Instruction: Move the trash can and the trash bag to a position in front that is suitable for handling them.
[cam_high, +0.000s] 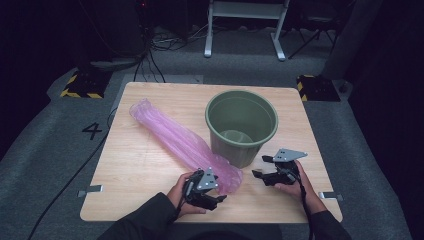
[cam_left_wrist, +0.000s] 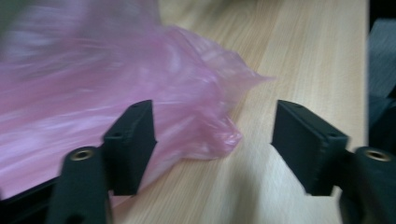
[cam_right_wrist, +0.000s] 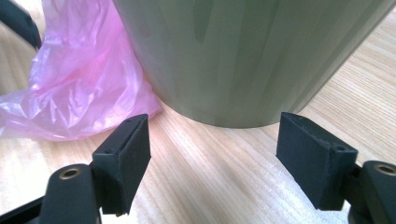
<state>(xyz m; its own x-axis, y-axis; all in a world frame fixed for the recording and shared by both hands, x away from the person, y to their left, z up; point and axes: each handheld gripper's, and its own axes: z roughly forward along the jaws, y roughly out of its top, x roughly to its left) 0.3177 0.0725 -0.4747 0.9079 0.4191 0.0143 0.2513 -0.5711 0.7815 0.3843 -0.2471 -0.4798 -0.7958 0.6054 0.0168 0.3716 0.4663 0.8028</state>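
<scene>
Long crinkled pink translucent plastic bag (cam_high: 182, 142) lies flat on the light wooden tabletop (cam_high: 135, 170), running diagonally from the far left toward the near centre. Its near end rests against the base of the upright olive-green round plastic bin (cam_high: 241, 126), touching it on the left side as I look from above.

Left tongs (cam_high: 216, 191): released, jaws spread apart. In the left gripper view the crumpled near end of the bag sits in front of and between the two black pads (cam_left_wrist: 133, 140), but neither pad presses on it. Picture is blurred here, so I cannot tell whether the film brushes the left pad.

Right tongs (cam_high: 261, 166): released, jaws wide, nothing between them. They sit low over the tabletop just beside the bin's near right side; the right gripper view looks straight at the bin wall, with bare wood between the pads.
</scene>
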